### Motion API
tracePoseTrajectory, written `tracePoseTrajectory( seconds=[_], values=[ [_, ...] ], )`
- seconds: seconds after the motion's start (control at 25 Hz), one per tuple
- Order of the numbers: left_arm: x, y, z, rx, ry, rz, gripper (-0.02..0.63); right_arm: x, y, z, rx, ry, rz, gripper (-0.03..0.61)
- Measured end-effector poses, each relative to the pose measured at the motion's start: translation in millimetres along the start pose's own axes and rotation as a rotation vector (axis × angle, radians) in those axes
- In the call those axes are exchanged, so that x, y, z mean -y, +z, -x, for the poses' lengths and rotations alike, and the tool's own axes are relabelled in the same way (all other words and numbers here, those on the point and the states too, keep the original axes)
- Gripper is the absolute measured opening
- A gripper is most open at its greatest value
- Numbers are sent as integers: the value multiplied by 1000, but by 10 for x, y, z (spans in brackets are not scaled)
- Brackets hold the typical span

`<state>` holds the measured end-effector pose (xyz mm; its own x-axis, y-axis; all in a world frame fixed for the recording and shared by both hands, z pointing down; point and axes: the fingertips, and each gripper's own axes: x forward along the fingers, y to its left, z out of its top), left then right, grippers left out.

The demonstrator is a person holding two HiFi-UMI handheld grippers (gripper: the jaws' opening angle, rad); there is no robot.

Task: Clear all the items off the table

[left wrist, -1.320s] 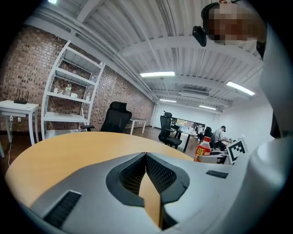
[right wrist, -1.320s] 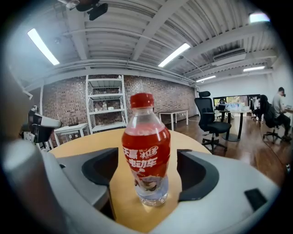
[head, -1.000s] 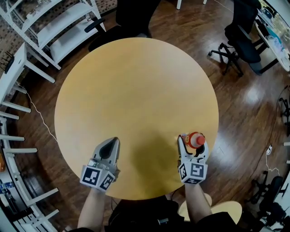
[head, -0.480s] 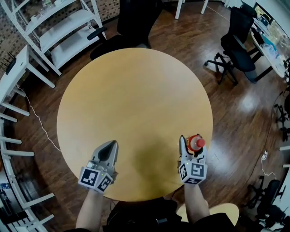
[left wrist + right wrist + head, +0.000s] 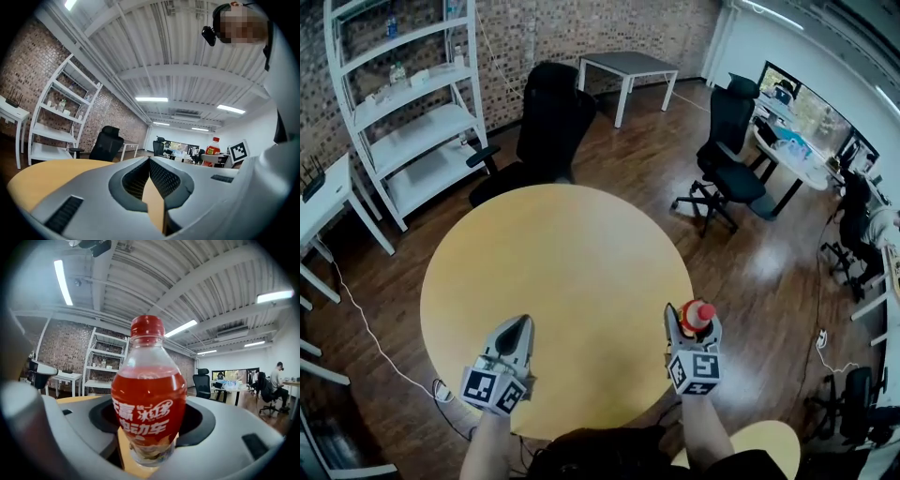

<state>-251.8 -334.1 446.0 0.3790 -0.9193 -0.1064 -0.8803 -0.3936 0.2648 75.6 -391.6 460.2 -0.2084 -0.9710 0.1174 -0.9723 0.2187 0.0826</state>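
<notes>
A round yellow table (image 5: 553, 272) fills the middle of the head view. At its right near edge stands upright a red drink bottle (image 5: 700, 312) with a red cap. My right gripper (image 5: 692, 322) is shut on it, and the pads press the bottle's lower body (image 5: 149, 399). Yellow tabletop shows below the bottle in the right gripper view. My left gripper (image 5: 519, 325) is shut and empty over the table's left near edge. Its closed tips (image 5: 150, 160) point across the table (image 5: 42, 173). The bottle (image 5: 213, 148) also shows at the right of the left gripper view.
A black office chair (image 5: 546, 122) stands behind the table, and another (image 5: 727, 150) at the back right. White shelving (image 5: 403, 103) lines the left wall. A small white table (image 5: 628, 67) is at the back. A yellow stool (image 5: 769, 441) is beside me.
The head view has lifted and pulled back, so more of the room shows. The right jaws have drawn in onto the bottle. Both grippers keep their places at the table's near edge.
</notes>
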Motion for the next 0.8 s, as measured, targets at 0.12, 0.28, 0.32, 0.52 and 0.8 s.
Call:
tracePoseTrajectory(
  seconds=[0.12,0.28,0.32,0.52,0.8],
  values=[
    [5,190,91,34,-29,-7,2,-48,254,252,66,-18,-13,308],
    [60,227,205,55,-50,22,2,-78,307,717,90,-60,-23,308],
    [105,194,221,54,-53,32,2,-45,294,851,84,-77,-23,308],
    [566,-72,173,-9,-139,81,2,335,209,1551,62,-189,-47,308],
    [1371,-198,-84,-18,-296,72,1,911,164,2309,113,-315,-85,308]
  ],
)
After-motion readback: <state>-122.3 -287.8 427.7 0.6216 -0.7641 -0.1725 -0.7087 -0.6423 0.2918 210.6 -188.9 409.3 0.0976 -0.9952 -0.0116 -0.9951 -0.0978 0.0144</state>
